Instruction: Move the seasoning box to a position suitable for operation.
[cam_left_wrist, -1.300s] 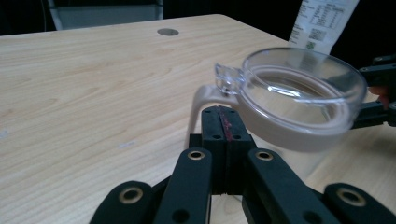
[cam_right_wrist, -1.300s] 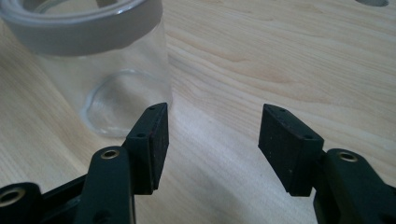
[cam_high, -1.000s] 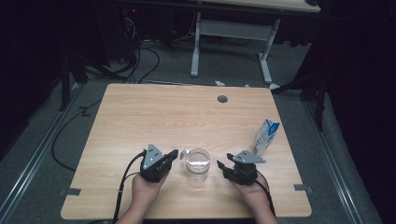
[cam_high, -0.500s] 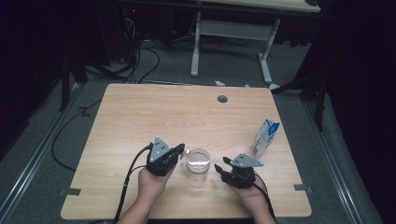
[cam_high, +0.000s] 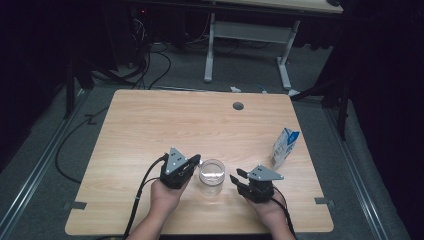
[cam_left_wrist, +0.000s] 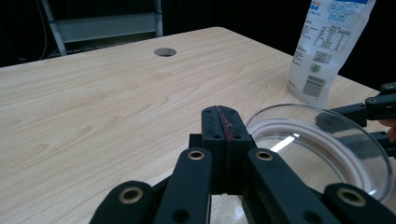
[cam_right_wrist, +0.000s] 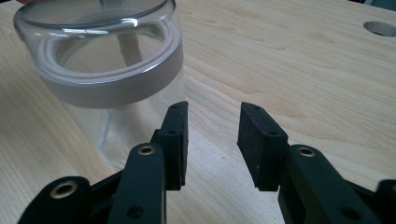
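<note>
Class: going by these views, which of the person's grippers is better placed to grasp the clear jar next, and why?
Probably the right gripper: its fingers stand open with the jar just beside them. The left gripper is shut, so it would need opening first.

So the right gripper (cam_right_wrist: 210, 140) has its two black jaws spread apart with nothing between them, just bare wood of the tabletop (cam_right_wrist: 289, 60) showing through the gap. The clear jar (cam_right_wrist: 105, 60) stands upright just past the jaw on the left side of the shot, close to it, though I can't tell if they touch. It has a see-through lid with a frosted band around it. A round hole (cam_right_wrist: 382, 28) in the tabletop sits well away from the jar.
</note>
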